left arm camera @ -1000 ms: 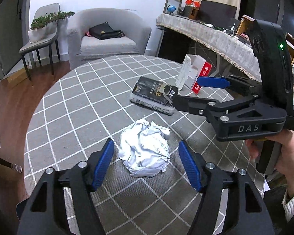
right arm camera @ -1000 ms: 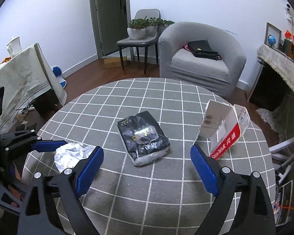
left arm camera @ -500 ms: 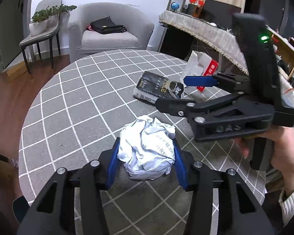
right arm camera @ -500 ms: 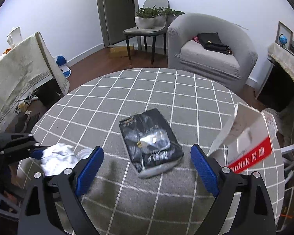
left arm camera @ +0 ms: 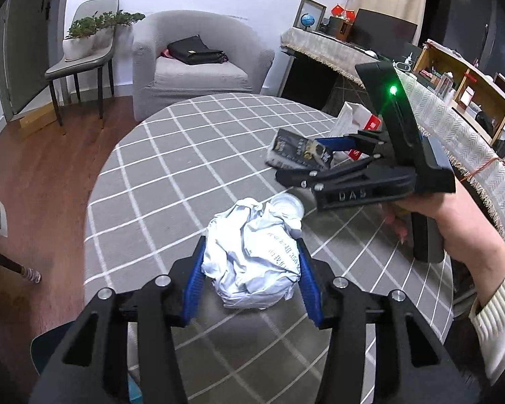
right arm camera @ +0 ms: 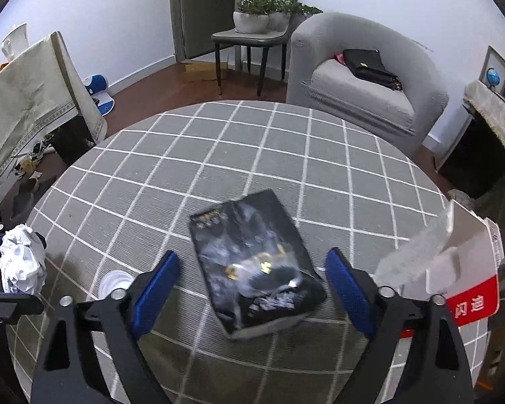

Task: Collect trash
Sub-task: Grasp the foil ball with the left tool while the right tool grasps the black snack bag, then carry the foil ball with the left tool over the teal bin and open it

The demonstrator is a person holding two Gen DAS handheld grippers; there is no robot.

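The left tongs (left arm camera: 249, 269) are clamped on the crumpled ball of white paper (left arm camera: 252, 256): both blue pads press into its sides, and the wad sits at the near edge of the round tabletop (left arm camera: 192, 168), whose cover is a grey cloth with a white grid. Gripping the ball across its middle makes sense, since crushed paper gives under pressure and a hold on a loose flap would probably slip. Whether the wad has left the cloth cannot be told from either view.

The right tongs (right arm camera: 249, 289) are closing, their blue pads either side of the black foil packet (right arm camera: 256, 262) but not yet touching it. The packet lies flat, so the tongs come at it steeply from above and straddle its narrower width, likely the only way to pinch something so low.

The left wrist view shows the person's right hand (left arm camera: 431, 215) wrapped round the tool's handle, a cream sleeve cuff, and a green light on its body; it also shows printed text on the paper. From there the packet is half hidden behind the right tool.

The right wrist view gives the packet's whole face, a small white lid (right arm camera: 114, 282) on the cloth between paper and packet, and the opened white and red SanDisk box (right arm camera: 454, 269) beside the right pad. The left tool appears there only as a dark sliver at the frame's left edge.
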